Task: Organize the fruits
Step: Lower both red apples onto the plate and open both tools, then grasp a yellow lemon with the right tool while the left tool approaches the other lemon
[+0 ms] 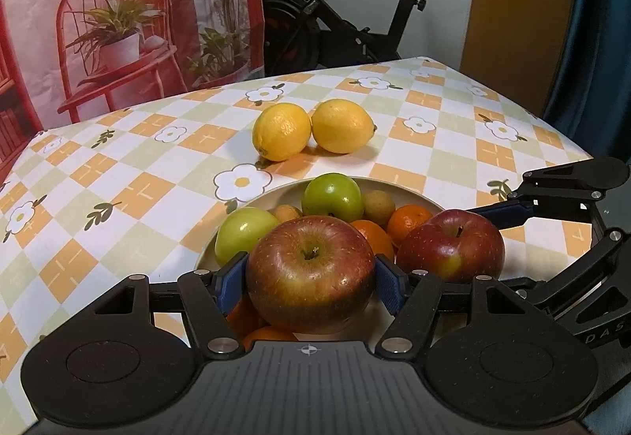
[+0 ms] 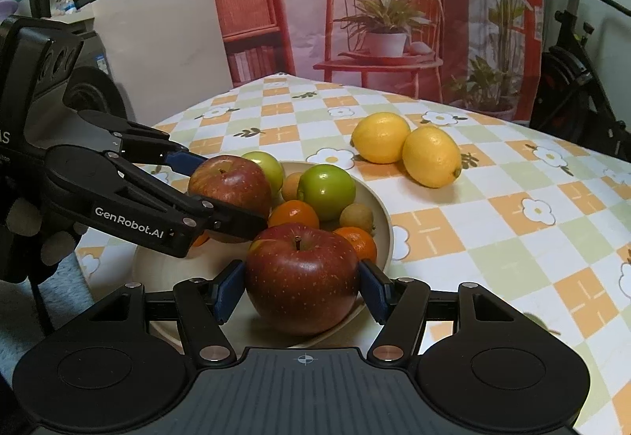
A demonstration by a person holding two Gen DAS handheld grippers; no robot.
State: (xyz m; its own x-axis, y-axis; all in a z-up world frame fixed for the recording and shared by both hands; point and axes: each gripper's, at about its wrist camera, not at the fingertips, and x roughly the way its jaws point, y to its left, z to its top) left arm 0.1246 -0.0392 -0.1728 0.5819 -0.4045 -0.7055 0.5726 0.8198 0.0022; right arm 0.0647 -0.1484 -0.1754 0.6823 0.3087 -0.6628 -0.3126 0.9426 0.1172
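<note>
We hold one red apple in each gripper, both just over the near part of the bowl (image 2: pixel 388 234). The left gripper (image 1: pixel 311 283) has its blue pads pressed on the two sides of the paler apple (image 1: pixel 309 273), so this claw is closed on it. The right gripper (image 2: pixel 301 287) is closed in the same way on the darker apple (image 2: pixel 301 277). Each apple is taken across its widest part with the stem up, which we think gives the pads a firm hold on a round, smooth fruit.

Inside the bowl we see two green apples (image 2: pixel 325 190), some small oranges (image 2: pixel 294 214) and a few little brownish fruits (image 2: pixel 357 216); they fill the far half, and the near half is more free, so we judge the red apples belong there. We cannot tell if the apples already touch the bottom.

Two lemons (image 1: pixel 311 129) lie touching each other on the checked tablecloth (image 1: pixel 118 198), well apart from the bowl, and are not yet sorted. After the apples are let go, the lemons are probably next.
</note>
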